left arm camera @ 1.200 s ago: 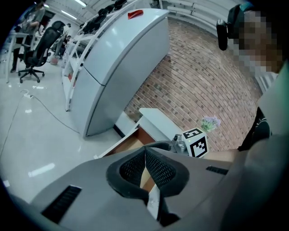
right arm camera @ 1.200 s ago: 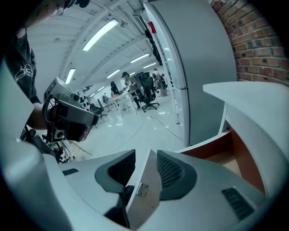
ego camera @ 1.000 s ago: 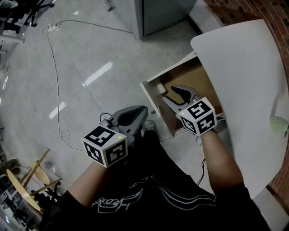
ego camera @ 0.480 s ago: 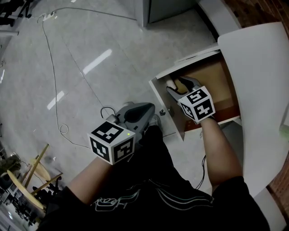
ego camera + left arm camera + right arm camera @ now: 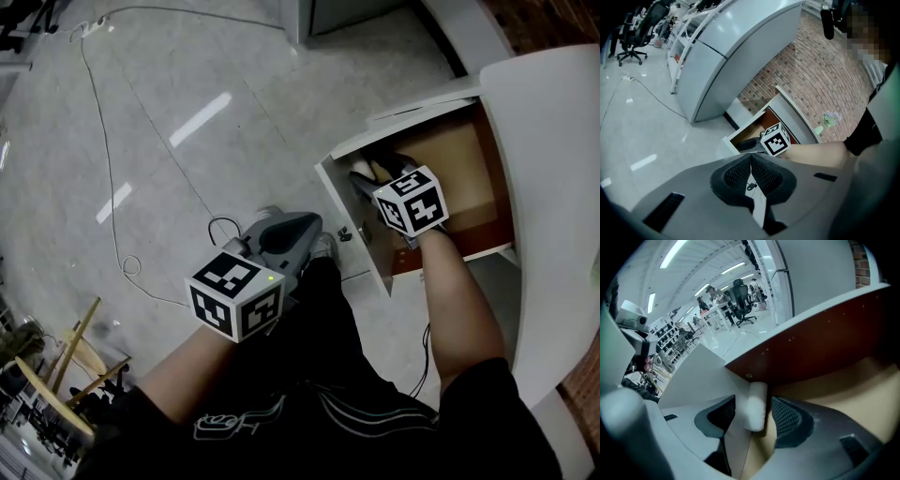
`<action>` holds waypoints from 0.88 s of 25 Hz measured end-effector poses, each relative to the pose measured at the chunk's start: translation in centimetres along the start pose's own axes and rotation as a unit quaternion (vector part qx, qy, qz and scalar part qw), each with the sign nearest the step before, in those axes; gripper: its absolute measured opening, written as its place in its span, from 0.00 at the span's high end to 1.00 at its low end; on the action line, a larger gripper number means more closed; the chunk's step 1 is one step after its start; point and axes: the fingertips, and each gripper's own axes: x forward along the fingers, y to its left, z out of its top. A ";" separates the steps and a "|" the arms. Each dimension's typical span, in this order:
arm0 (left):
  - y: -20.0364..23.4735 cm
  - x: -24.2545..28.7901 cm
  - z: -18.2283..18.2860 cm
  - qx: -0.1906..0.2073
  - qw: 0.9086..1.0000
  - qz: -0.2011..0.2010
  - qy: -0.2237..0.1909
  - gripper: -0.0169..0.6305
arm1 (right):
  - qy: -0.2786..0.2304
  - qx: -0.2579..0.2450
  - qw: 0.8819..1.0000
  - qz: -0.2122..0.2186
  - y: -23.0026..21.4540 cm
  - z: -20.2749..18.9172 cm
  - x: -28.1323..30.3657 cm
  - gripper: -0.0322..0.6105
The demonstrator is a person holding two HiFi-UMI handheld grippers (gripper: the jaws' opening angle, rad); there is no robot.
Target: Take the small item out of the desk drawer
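One white desk (image 5: 553,187) stands with its one drawer (image 5: 469,183) open. Of two grippers, the right gripper (image 5: 377,171) reaches inside, jaws spread around one small white item (image 5: 756,404) without pressing it; the left gripper (image 5: 751,161) hangs outside, jaws together.

The desk drawer (image 5: 473,159) stands pulled open, white on the outside, with a tan floor and a dark reddish inner wall. In 1 corner sits the small item (image 5: 755,405), a pale, soft-looking white roll, touching the white wall.
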 end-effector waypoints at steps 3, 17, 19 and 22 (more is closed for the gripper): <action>0.1 0.2 -0.5 -0.005 1.000 -0.003 0.001 0.94 | 0.009 0.005 1.000 0.002 -0.4 -0.5 0.5 0.59; 1.6 0.4 -2.1 -0.024 1.000 0.013 0.004 0.94 | 0.051 0.019 0.998 0.012 -0.7 -1.3 2.2 0.70; 1.3 0.4 -2.2 -0.021 1.000 0.012 0.005 0.94 | 0.055 0.021 0.998 0.013 -0.7 -1.5 2.4 0.71; 1.1 0.4 -2.2 -0.017 1.000 0.010 0.007 0.94 | 0.057 0.031 0.998 0.013 -0.9 -1.6 2.5 0.73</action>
